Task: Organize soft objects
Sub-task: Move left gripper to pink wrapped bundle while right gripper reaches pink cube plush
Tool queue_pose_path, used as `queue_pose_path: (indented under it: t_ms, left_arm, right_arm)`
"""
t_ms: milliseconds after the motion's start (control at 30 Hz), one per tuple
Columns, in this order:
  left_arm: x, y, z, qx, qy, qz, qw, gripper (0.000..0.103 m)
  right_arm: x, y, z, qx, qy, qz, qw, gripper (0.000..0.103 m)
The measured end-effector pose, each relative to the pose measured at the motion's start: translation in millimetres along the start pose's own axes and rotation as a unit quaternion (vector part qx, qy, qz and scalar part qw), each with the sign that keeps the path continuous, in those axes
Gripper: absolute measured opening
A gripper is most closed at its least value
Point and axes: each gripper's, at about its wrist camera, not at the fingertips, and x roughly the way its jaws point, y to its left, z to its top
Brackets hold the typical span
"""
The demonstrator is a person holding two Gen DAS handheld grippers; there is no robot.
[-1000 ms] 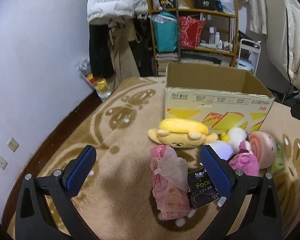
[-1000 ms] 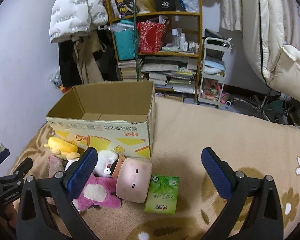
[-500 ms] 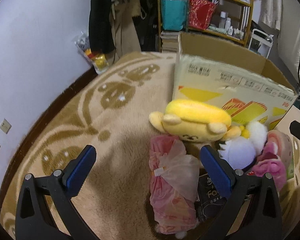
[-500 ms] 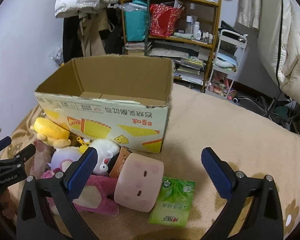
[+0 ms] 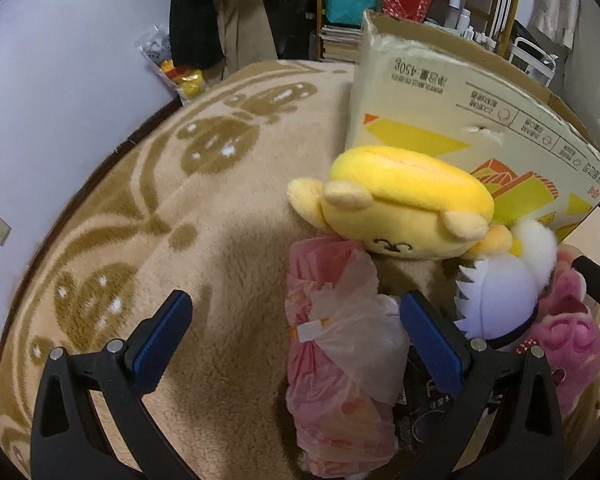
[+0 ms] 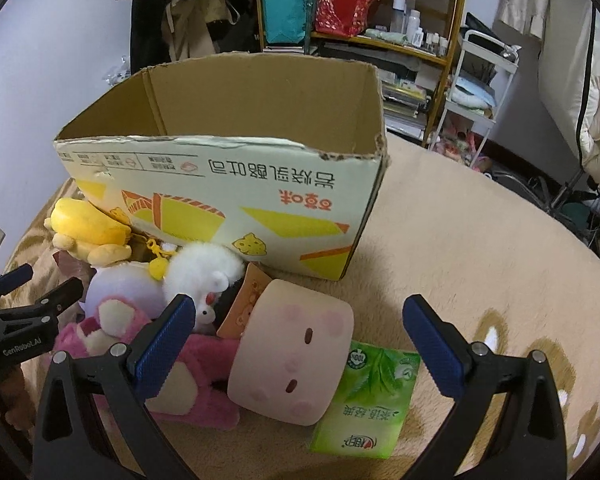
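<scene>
- Since the earlier frames, we note both grippers have advanced toward the toy pile on the beige patterned blanket (image 5: 228, 264).
- We find the yellow plush dog (image 5: 404, 204) lying against the open cardboard box (image 6: 228, 184), with the pink plastic bag (image 5: 340, 360) just below it.
- Left gripper (image 5: 296, 340): jaws wide, straddling the bag, gripping nothing.
- Right gripper (image 6: 296, 340): jaws wide above the pale pink cylindrical plush (image 6: 292, 356) and the green tissue pack (image 6: 368, 400).

"GenRobot.AI" on left claw (image 6: 24, 284) (white)
</scene>
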Motion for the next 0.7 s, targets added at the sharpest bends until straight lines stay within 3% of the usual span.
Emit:
queue_pose_path:
  t_ms: [200, 267, 400, 500, 533, 633, 700]
  left_arm:
    - [10, 6, -2, -0.027, 0.025, -0.005, 0.9993, 0.102]
    - [10, 5, -3, -0.024, 0.024, -0.005, 0.9994, 0.102]
    - [13, 2, -5, -0.014, 0.033, 0.012, 0.9993, 0.101]
    - [16, 2, -5, -0.016, 0.040, -0.005, 0.9990, 0.083]
    - [16, 2, -5, -0.016, 0.039, -0.005, 0.9991, 0.081]
    - [12, 0, -8, -0.011, 0.032, -0.006, 0.9994, 0.055]
    - [10, 2, -8, -0.018, 0.031, -0.012, 0.9993, 0.048]
  right_arm:
    - [-6, -6, 1, 0.013, -0.010, 0.029, 0.999, 0.103]
    - [-2, -7, 1, 0.019, 0.003, 0.041, 0.999, 0.091]
    - [8, -9, -1, 0.032, 0.027, 0.065, 0.997, 0.079]
    - [7, -9, -4, 0.037, 0.025, 0.072, 0.996, 0.073]
    - [6, -10, -4, 0.039, 0.024, 0.072, 0.996, 0.067]
    - [6, -14, -6, 0.050, 0.028, 0.065, 0.996, 0.048]
    - [6, -18, -6, 0.063, 0.029, 0.071, 0.995, 0.044]
